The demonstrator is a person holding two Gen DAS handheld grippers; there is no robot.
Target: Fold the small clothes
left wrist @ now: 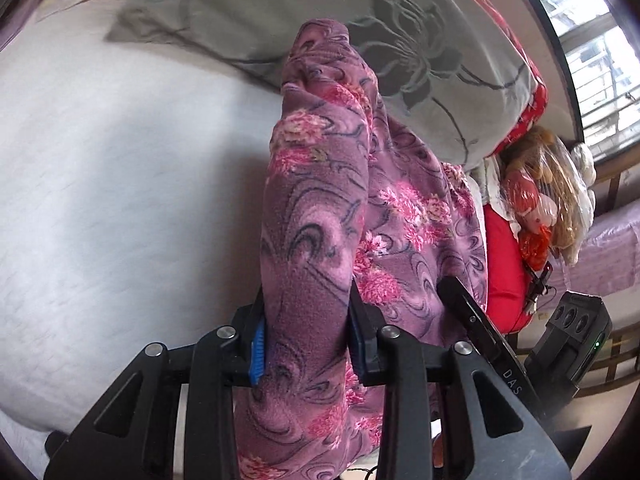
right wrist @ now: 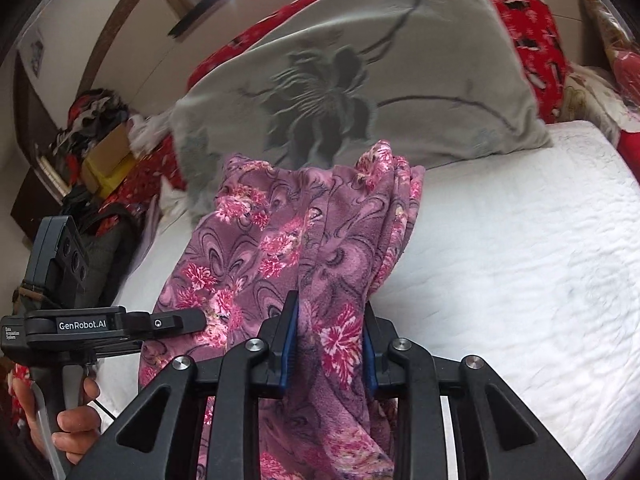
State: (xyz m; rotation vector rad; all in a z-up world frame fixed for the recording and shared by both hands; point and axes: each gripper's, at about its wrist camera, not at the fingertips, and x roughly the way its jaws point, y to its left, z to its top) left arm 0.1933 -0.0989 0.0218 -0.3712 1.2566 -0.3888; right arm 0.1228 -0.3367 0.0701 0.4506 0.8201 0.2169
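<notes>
A purple fleece garment (left wrist: 320,200) with pink flowers hangs bunched between both grippers above the white bed (left wrist: 100,180). My left gripper (left wrist: 306,340) is shut on a thick fold of it, the blue pads pressing each side. My right gripper (right wrist: 330,344) is shut on another bunched part of the same garment (right wrist: 288,248), which spreads away toward the pillow. The right gripper's body also shows in the left wrist view (left wrist: 480,328), and the left gripper's body in the right wrist view (right wrist: 100,324), close beside each other.
A grey pillow with a dark flower print (right wrist: 360,80) lies on a red patterned blanket (right wrist: 532,20) at the head of the bed. Dolls in plastic wrap (left wrist: 548,196) sit beside the bed. Boxes and clutter (right wrist: 100,148) stand at the far left.
</notes>
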